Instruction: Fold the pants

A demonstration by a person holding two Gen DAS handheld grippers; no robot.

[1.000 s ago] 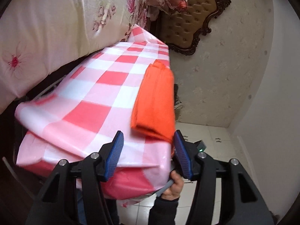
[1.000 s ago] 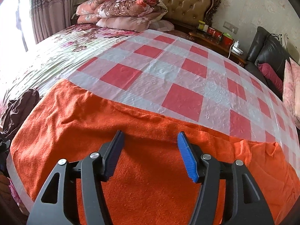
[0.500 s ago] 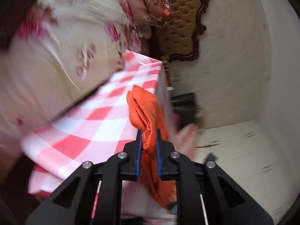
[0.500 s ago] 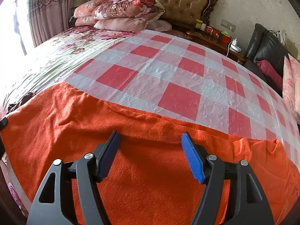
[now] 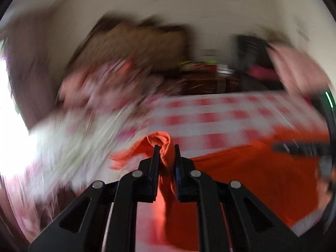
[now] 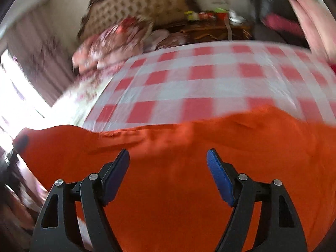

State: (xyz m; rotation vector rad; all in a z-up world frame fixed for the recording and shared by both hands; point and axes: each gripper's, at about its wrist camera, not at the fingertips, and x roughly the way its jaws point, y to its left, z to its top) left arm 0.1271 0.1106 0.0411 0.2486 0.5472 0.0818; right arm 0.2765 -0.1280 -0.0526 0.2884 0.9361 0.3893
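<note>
The orange pants (image 6: 189, 163) lie across the near edge of a red-and-white checked cloth (image 6: 210, 84) on the bed. My left gripper (image 5: 166, 153) is shut on a bunched end of the orange pants (image 5: 252, 172) and lifts it off the cloth (image 5: 210, 117). My right gripper (image 6: 168, 159) is open and empty, hovering just over the middle of the pants. Both views are motion-blurred.
Floral pillows (image 6: 117, 40) and a tufted headboard (image 6: 142, 2) are at the far end of the bed. A cluttered nightstand (image 6: 210, 23) and a dark sofa (image 6: 271, 4) stand at the back right. A bright window (image 6: 12, 96) is on the left.
My left gripper closed on the end of the pants, then swung round to face along the bed with the cloth in it. My right gripper stayed open over the pants and shifted slightly.
</note>
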